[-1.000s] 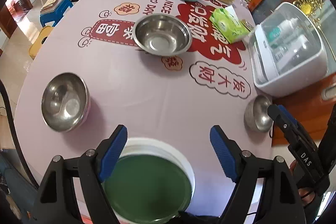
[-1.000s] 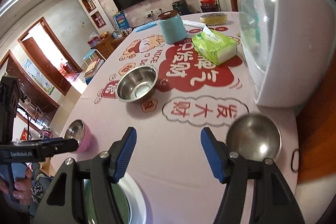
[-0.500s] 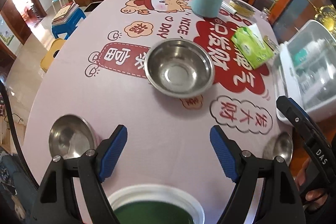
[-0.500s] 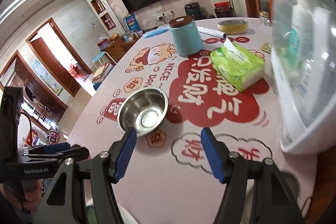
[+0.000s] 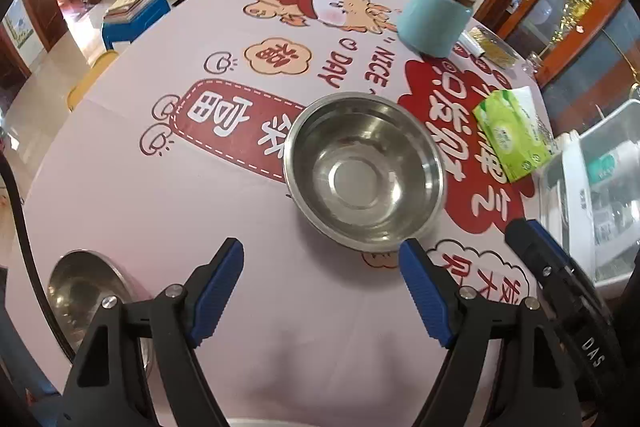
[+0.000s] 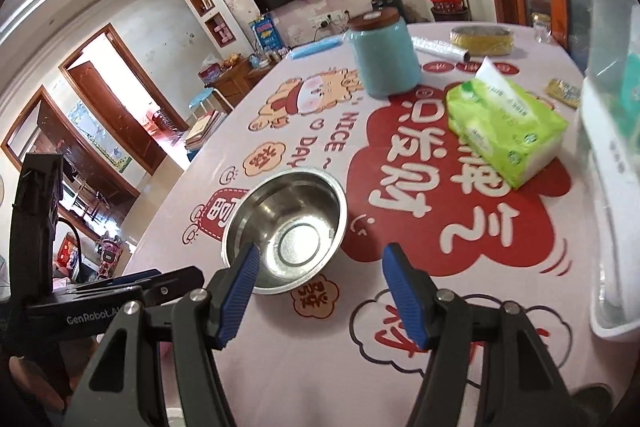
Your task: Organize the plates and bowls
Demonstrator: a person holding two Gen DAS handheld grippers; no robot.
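Two open tools (image 5: 322, 291) (image 6: 318, 291), steel bowl (image 5: 364, 171) just ahead, untouched

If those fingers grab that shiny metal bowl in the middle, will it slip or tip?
The bowl looks like thin polished steel, so probably stiff, light and slippery to pinch. Its flat base and wide shape suggest it would slide across the tablecloth rather than tip.

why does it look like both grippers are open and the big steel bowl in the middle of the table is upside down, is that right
Not quite. The big steel bowl stands upright, its shiny inside and flat bottom facing up, as the left wrist view shows. The rest holds: the left gripper and the right gripper are both open, fingers spread and holding nothing.
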